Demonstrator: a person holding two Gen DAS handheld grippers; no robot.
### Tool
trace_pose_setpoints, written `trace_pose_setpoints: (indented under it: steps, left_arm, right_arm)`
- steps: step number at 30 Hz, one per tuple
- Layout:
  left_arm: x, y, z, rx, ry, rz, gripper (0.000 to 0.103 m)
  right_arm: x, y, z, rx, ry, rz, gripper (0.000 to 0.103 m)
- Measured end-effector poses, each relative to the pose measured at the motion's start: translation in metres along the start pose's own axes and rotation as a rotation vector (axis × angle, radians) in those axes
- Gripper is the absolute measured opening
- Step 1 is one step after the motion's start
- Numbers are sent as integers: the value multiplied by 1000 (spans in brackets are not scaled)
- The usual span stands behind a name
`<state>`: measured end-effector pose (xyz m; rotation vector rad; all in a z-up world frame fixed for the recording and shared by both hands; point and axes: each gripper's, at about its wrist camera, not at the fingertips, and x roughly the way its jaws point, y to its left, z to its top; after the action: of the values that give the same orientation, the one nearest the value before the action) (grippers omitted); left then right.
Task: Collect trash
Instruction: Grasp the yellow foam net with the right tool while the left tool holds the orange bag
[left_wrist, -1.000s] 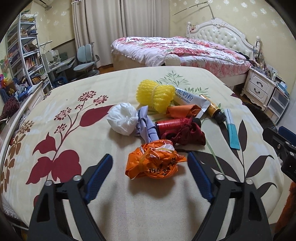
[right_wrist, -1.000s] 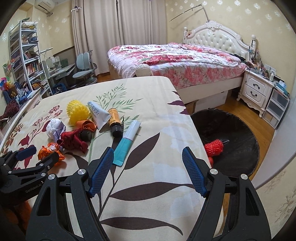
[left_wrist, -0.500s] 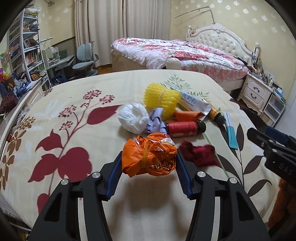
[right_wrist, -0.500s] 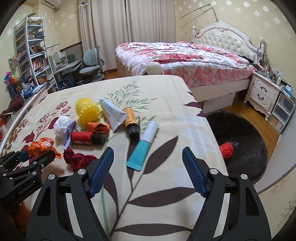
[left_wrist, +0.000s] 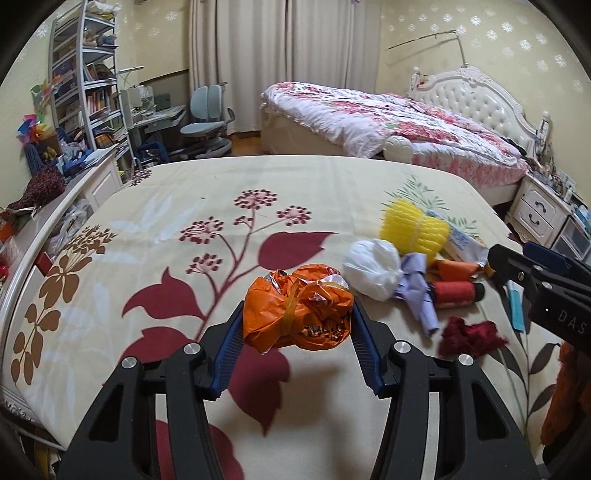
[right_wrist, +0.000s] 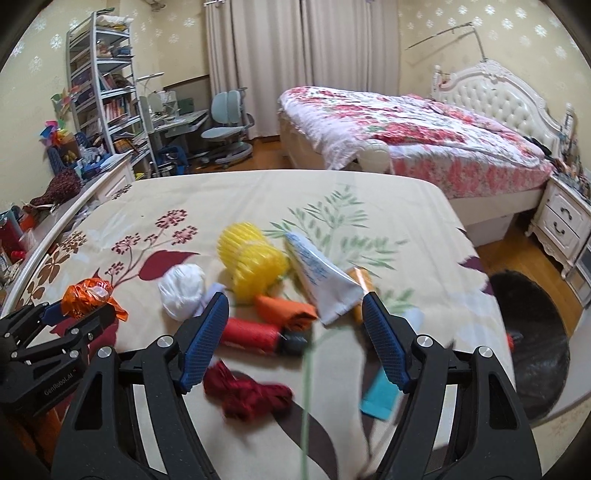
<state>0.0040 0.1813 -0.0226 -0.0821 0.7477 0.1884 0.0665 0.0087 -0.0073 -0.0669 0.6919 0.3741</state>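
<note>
My left gripper (left_wrist: 299, 306) is shut on a crumpled orange wrapper (left_wrist: 295, 321) and holds it just above the floral sheet (left_wrist: 184, 206). The right wrist view shows that wrapper (right_wrist: 86, 295) at the far left. My right gripper (right_wrist: 295, 299) hangs over the trash pile with its jaws closing and nothing pressed between them. Under it lie a red bottle (right_wrist: 251, 334), an orange scrap (right_wrist: 286, 310) and a white tube (right_wrist: 325, 288). A dark red cloth (right_wrist: 247, 395) lies nearer, and a teal tube (right_wrist: 380, 398) to its right.
A yellow foam net (right_wrist: 255, 262) and a white plastic ball (right_wrist: 183, 291) sit behind the pile. A black bin (right_wrist: 535, 332) stands on the floor past the bed's right edge. A second bed (right_wrist: 406, 129), a nightstand (right_wrist: 565, 225) and shelves (right_wrist: 107, 92) ring the room.
The left gripper shut on the orange wrapper and lifted it, carrying it left of the pile. The right gripper swung left, from over the bed's bare right side to above the trash pile.
</note>
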Motion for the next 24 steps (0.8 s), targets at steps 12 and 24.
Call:
trace_pose_setpoints:
  steps: [12,24]
  left_arm:
    - [14,39,20,-23,-22,54,55]
    - [18,41,21,-41,-19,58,55]
  right_arm:
    - [60,41,35,-96,85,37,58]
    - [86,36,34,-109,140,-33,54]
